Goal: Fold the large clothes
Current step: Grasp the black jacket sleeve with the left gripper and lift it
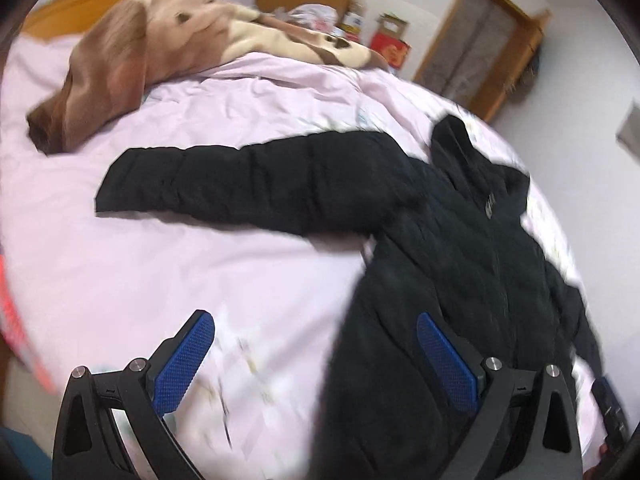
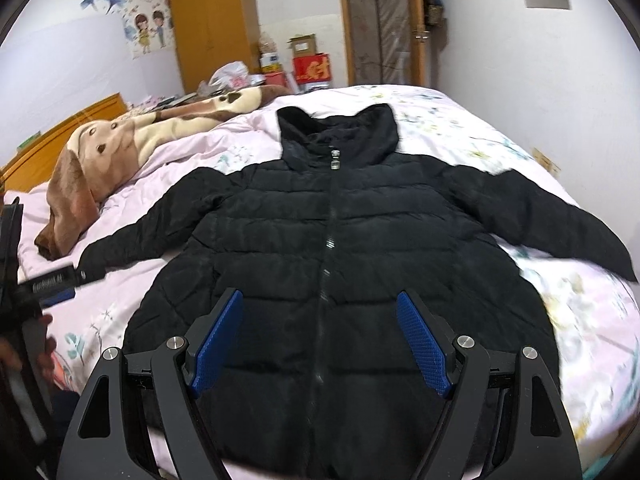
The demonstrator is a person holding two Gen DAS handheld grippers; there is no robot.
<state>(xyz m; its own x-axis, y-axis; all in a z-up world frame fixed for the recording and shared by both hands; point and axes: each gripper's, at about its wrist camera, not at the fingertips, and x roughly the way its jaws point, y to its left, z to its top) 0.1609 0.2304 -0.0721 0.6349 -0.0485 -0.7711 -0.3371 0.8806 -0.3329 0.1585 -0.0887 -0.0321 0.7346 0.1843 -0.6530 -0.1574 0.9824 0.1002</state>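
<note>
Blue-padded fingers of the right gripper [image 2: 320, 344] are spread wide and empty above the hem of the black puffer jacket [image 2: 332, 248], which is laid flat, zipped, sleeves outstretched, on the pink bedspread [image 1: 200, 240]. The left gripper [image 1: 316, 364] is likewise splayed, straddling the jacket's side edge. No fold appears begun; a sleeve should probably be gripped first.

Both grippers are showing black frames: left gripper [image 1: 316, 324]; right gripper [image 2: 320, 300]; blue textured pads [image 2: 218, 344]; silver screws [image 2: 464, 341].
</note>
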